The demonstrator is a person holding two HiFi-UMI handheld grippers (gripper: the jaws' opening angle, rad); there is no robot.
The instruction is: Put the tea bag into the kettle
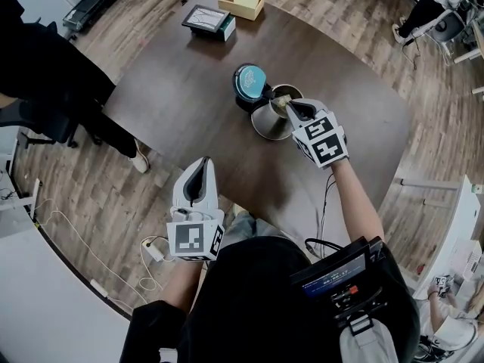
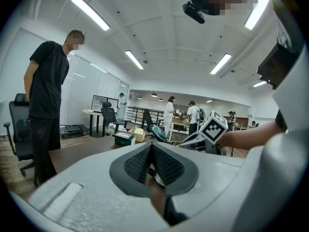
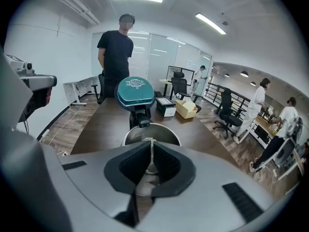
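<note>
Head view: right gripper [image 1: 290, 110] tilted down over the open kettle [image 1: 265, 125], jaws pinched all but shut on the tea bag [image 1: 280, 106]. The bag hangs just off the fingertips, seemingly over the near rim of the mouth. The teal lid [image 1: 250, 79] stands up beyond the tips. Left gripper [image 1: 202, 165] is well back, near the table [image 1: 181, 112] edge. Left gripper view: its jaws are together with nothing in them (idle, no part in this step). Right gripper view: a pale strip of bag is clamped between the pads, and the kettle mouth lies ahead of and below the tips. Judgement: bag not yet in. Carry the tips over the mouth's middle, lower past the rim, then part the jaws. Letting go at the rim risks a snag.
</note>
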